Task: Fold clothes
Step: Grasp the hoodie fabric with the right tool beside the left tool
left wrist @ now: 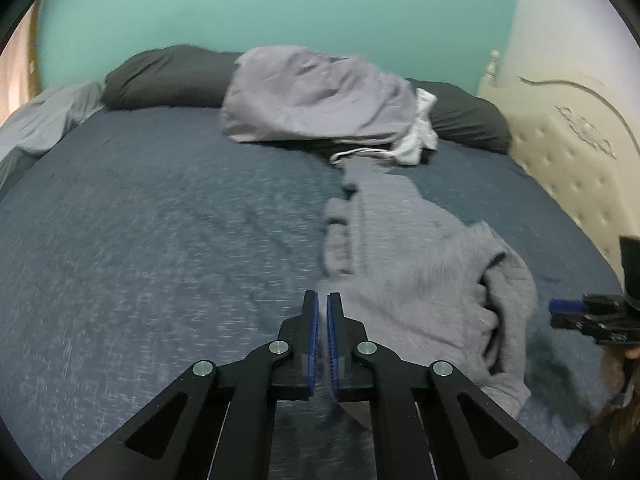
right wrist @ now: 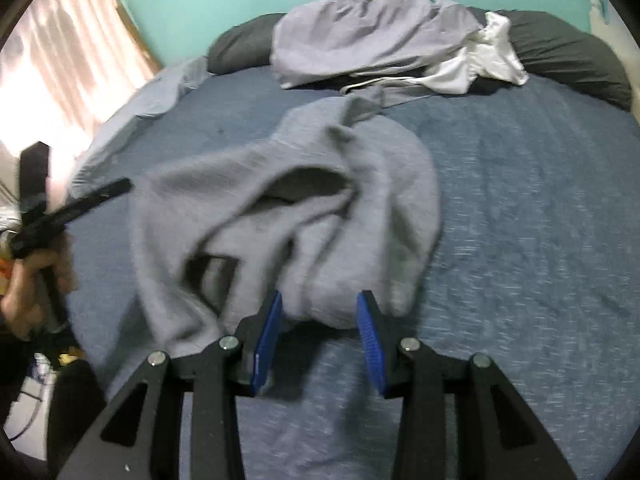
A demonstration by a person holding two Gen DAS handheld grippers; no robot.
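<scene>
— Garments, counted?
— One grey sweatshirt (right wrist: 288, 216) crumpled mid-bed on the blue bedspread (right wrist: 520, 240); one pale grey pile (right wrist: 360, 32) with a white piece (right wrist: 480, 64) further back, against two dark pillows (left wrist: 168, 76).
— Grippers?
— Two. Left gripper (left wrist: 322, 300) pinched shut, nothing between, just left of the sweatshirt. Right gripper (right wrist: 320, 300) part open, straddling the near hem, not visibly clamping.
— Around?
— Cream headboard (left wrist: 568, 144), curtain (right wrist: 60, 60).

Motion blurs the grey sweatshirt (right wrist: 288, 216); the headboard (left wrist: 568, 152) is cut off.
</scene>
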